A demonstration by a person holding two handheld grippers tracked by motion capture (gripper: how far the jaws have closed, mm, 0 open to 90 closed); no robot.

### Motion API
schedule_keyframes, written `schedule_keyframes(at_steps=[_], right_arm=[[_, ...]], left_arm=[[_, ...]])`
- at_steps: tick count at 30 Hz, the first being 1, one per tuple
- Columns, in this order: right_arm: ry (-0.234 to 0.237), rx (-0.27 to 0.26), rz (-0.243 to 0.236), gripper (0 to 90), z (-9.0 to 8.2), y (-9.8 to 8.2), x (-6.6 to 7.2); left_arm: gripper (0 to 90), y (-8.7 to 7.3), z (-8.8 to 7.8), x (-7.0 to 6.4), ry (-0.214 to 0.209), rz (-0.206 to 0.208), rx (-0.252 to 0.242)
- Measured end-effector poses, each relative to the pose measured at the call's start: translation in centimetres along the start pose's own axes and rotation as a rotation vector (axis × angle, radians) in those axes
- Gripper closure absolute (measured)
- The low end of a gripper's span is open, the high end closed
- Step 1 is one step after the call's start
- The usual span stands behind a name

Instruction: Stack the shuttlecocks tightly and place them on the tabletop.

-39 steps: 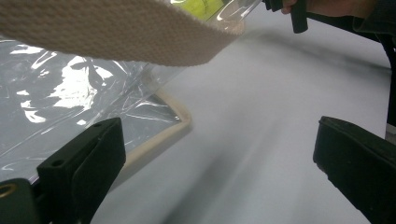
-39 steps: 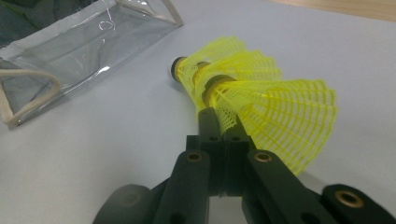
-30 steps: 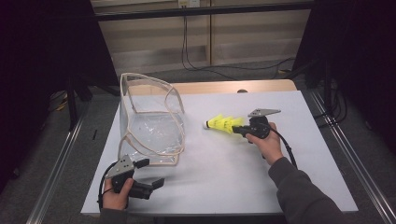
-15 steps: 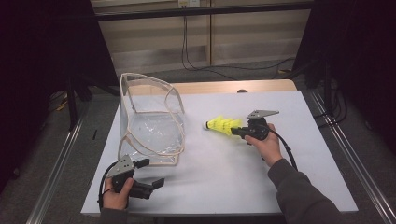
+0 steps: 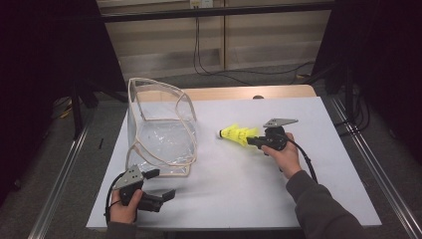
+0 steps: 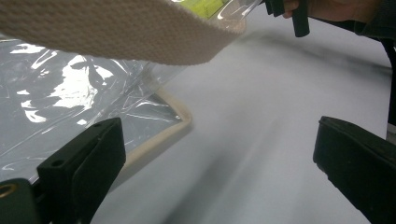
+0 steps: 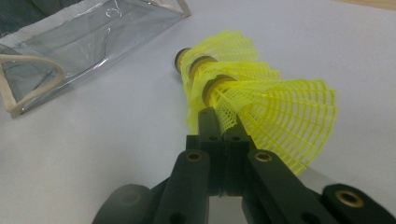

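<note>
- Right gripper: jaws clamped on the skirt of a stack of yellow shuttlecocks, held low over the white desk, right of the clear bag.
- Left gripper: jaws apart, empty, beside the bag's near corner.
- Progress: shuttlecocks grasped; judged remaining: bagging them, bag not yet held open.

A nested stack of yellow plastic mesh-skirted shuttlecocks lies tilted on its side over the white table, dark-ringed cork tips pointing toward the nearby clear plastic bag with beige webbing trim, which stands open.
</note>
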State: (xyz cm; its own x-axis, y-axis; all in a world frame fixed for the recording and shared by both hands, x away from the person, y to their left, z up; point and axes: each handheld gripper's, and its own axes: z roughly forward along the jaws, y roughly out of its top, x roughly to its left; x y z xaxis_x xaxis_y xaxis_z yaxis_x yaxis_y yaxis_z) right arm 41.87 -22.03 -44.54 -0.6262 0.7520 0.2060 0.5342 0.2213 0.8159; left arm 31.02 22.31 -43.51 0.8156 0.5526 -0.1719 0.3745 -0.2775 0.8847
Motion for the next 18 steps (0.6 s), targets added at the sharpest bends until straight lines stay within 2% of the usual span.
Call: schedule_keyframes(at_steps=[18], right_arm=[[0.001,-0.006,0.008,89.7,0.31,-0.03,0.26]], left_arm=[[2.4,0.04,0.09,0.02,-0.003,0.003,0.006]])
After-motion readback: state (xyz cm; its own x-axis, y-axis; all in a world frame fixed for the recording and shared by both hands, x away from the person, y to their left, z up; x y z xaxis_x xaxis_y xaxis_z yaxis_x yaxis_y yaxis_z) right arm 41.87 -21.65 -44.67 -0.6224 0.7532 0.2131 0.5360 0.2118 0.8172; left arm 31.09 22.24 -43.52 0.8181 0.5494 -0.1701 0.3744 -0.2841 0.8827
